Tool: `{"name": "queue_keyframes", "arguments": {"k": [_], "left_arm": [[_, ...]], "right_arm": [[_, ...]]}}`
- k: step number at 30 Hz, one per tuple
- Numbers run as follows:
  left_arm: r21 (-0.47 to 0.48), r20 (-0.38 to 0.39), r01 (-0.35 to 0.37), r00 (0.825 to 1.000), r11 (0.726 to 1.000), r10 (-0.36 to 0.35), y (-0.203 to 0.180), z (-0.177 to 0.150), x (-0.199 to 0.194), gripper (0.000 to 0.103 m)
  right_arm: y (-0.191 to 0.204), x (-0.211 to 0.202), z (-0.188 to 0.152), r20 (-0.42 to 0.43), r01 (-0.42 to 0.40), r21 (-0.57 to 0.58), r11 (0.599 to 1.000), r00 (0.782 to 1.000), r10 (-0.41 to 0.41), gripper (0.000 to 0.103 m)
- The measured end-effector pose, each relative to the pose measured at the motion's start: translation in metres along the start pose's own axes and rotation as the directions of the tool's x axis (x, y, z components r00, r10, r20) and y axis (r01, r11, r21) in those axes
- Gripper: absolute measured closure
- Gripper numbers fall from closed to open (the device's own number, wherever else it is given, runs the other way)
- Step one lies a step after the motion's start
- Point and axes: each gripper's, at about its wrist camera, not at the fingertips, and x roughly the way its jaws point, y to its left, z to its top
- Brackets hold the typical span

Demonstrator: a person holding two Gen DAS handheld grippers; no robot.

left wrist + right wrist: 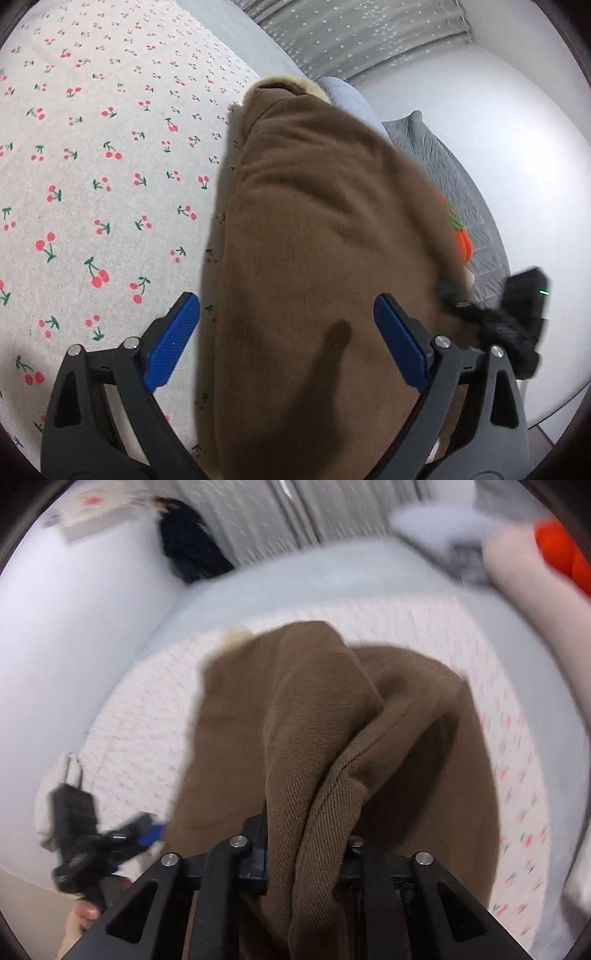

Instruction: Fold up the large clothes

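While I am looking along my left gripper, its blue pads are standing wide apart with nothing pinched between them. The brown garment is lying straight ahead, filling the middle of this frame, its long axis running from the bottom edge up toward the pale fleecy collar at upper centre. One pad is hanging over the cherry-print sheet at lower left, the other over the cloth at lower right, so the garment's left edge is passing between the fingers without being touched, as far as I can tell. At the right edge my other gripper is showing as a dark blur, close to the garment's right side.

Turning to the right wrist view, I am seeing my right gripper at the bottom centre, its jaws drawn nearly together on a thick bunch of the brown garment. A stitched hem is draping over the fingers and rising out of them, so this part of the cloth is being carried above the bed while the rest is trailing away toward the top of the frame. The left gripper is appearing blurred at lower left, beside the garment's edge.

I am judging that the right hand has the fold in hand, and the empty left one, nearest the flat left edge, is placed to take that side next.
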Motion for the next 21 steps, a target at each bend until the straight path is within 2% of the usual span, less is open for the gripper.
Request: {"name": "queue_keyframes", "arguments": {"k": [3, 6, 8, 10, 12, 14, 16, 17, 19, 21], "left_arm": [[-0.018, -0.026, 0.038, 0.999, 0.999, -0.039, 0.003, -0.004, -0.001, 0.008], [-0.006, -0.044, 0.050, 0.998, 0.999, -0.051, -0.001, -0.011, 0.002, 0.008], [-0.002, -0.063, 0.064, 0.996, 0.998, -0.064, -0.004, -0.013, 0.006, 0.008], [0.003, -0.104, 0.084, 0.991, 0.996, -0.083, -0.010, -0.018, 0.016, 0.008], [0.012, -0.142, 0.090, 0.986, 0.996, -0.088, -0.015, -0.022, 0.024, 0.008], [0.023, -0.183, 0.092, 0.979, 0.995, -0.086, -0.020, -0.027, 0.035, 0.008], [0.028, -0.220, 0.114, 0.970, 0.993, -0.105, -0.023, -0.032, 0.045, 0.008], [0.041, -0.247, 0.118, 0.963, 0.992, -0.105, -0.026, -0.030, 0.053, 0.008], [0.063, -0.277, 0.122, 0.956, 0.991, -0.100, -0.029, -0.028, 0.065, 0.005], [0.041, -0.308, 0.146, 0.943, 0.989, -0.126, -0.028, -0.026, 0.075, 0.004]], "right_arm": [[0.006, -0.048, 0.004, 0.101, -0.070, -0.016, 0.997, 0.992, 0.072, 0.086], [-0.024, -0.075, -0.007, 0.149, -0.090, 0.032, 0.995, 0.985, 0.084, 0.086], [-0.047, -0.065, -0.005, 0.152, -0.099, 0.106, 0.989, 0.985, 0.083, 0.086], [-0.091, -0.061, -0.032, 0.132, -0.122, 0.211, 0.970, 0.987, 0.095, 0.085], [-0.130, -0.036, -0.060, 0.094, -0.129, 0.313, 0.941, 0.990, 0.105, 0.080], [-0.155, -0.011, -0.088, 0.056, -0.110, 0.381, 0.918, 0.994, 0.096, 0.051], [-0.168, -0.007, -0.107, 0.085, -0.150, 0.431, 0.890, 0.988, 0.125, 0.036], [-0.170, -0.010, -0.113, 0.103, -0.165, 0.442, 0.882, 0.986, 0.133, 0.021], [-0.171, -0.015, -0.119, 0.089, -0.115, 0.438, 0.891, 0.992, 0.085, 0.011], [-0.173, -0.011, -0.121, 0.069, -0.135, 0.433, 0.891, 0.991, 0.116, 0.011]]}}
